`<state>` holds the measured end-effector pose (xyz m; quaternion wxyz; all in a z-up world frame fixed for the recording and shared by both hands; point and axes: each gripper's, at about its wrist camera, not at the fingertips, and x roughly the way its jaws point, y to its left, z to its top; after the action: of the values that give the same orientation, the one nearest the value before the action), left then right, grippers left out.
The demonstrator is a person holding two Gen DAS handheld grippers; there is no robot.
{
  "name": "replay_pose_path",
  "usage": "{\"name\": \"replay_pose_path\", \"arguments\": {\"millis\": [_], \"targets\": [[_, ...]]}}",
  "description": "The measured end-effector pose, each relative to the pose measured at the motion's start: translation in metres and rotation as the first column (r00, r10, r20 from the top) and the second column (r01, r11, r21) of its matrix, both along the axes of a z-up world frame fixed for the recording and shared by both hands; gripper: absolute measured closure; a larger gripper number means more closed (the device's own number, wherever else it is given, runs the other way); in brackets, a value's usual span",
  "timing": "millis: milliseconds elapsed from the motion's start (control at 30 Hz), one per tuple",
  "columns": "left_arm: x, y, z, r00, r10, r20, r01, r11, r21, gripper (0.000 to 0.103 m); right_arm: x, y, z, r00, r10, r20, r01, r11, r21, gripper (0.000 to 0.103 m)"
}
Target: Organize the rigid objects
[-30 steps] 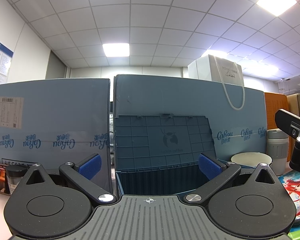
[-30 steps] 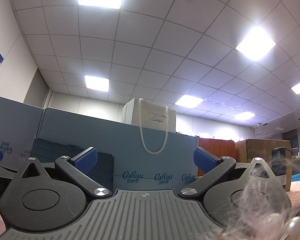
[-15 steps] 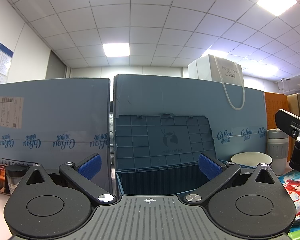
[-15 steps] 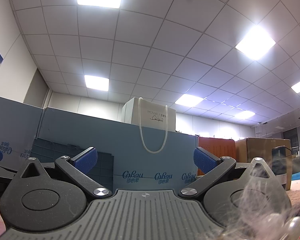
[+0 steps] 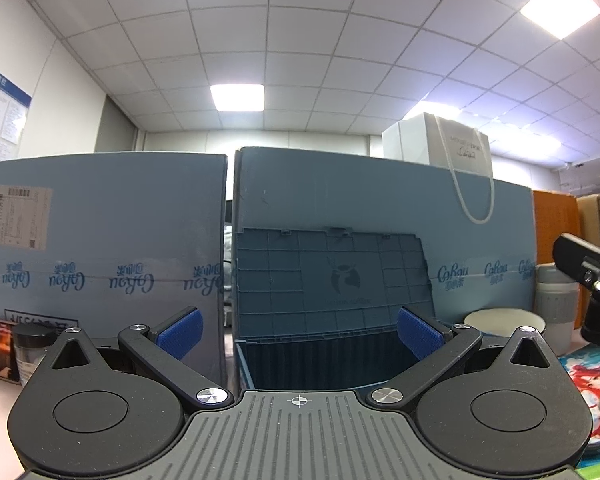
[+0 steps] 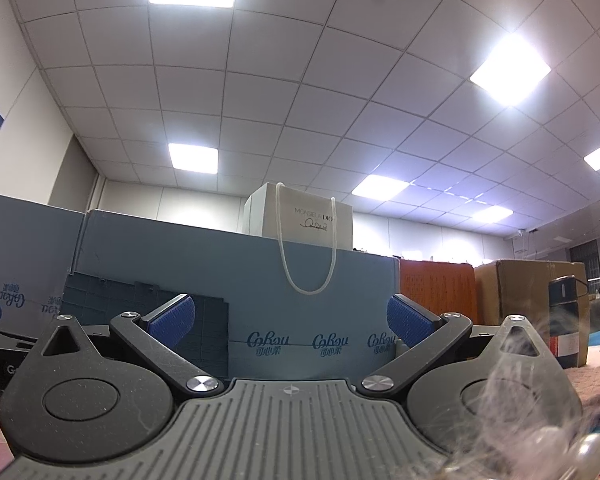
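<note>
A dark blue storage crate [image 5: 328, 354] with its ribbed lid [image 5: 332, 276] raised stands straight ahead in the left wrist view. My left gripper [image 5: 298, 332] sits low in front of it, open, with nothing between the blue pads. Right of the crate are a cream bowl [image 5: 504, 320] and a grey lidded cup [image 5: 556, 300]. A small black-capped jar [image 5: 30, 344] stands at the left. My right gripper [image 6: 290, 320] is open and empty, facing blue cartons [image 6: 312, 312]. A black bottle [image 6: 566, 320] stands at the right in the right wrist view.
Tall blue cartons [image 5: 100, 264] wall off the back. A white paper bag [image 6: 304, 220] sits on top of them. Part of the other gripper [image 5: 592, 284] shows at the right edge. A colourful printed mat [image 5: 592, 368], a fluffy fabric [image 6: 596, 384] and brown boxes [image 6: 528, 292] lie to the right.
</note>
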<state>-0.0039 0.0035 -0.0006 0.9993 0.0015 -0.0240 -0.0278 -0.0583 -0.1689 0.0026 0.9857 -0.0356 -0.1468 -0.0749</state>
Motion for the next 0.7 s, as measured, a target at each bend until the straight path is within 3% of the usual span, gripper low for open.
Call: {"name": "replay_pose_path", "arguments": {"millis": [433,567,700], "targets": [[-0.0044,0.0038,0.0007,1.000,-0.012,0.023,0.013,1.000,-0.022,0.000,-0.0036,0.0005,-0.0020,0.998,-0.054,0.016,0.054,0.999,-0.006,0.000],[-0.0012,0.0033,0.0013,0.998,-0.059,-0.010,0.059,0.998,-0.015,0.000,-0.0020,0.0006,-0.0013,0.999,-0.053,0.004,0.053,0.999,-0.012,0.000],[0.0015,0.0021,0.0012,0.998,-0.049,-0.049,0.049,0.999,-0.010,0.000,-0.0024,-0.0006,0.0001,0.998,-0.069,0.002,0.069,0.998,-0.003,0.000]]}}
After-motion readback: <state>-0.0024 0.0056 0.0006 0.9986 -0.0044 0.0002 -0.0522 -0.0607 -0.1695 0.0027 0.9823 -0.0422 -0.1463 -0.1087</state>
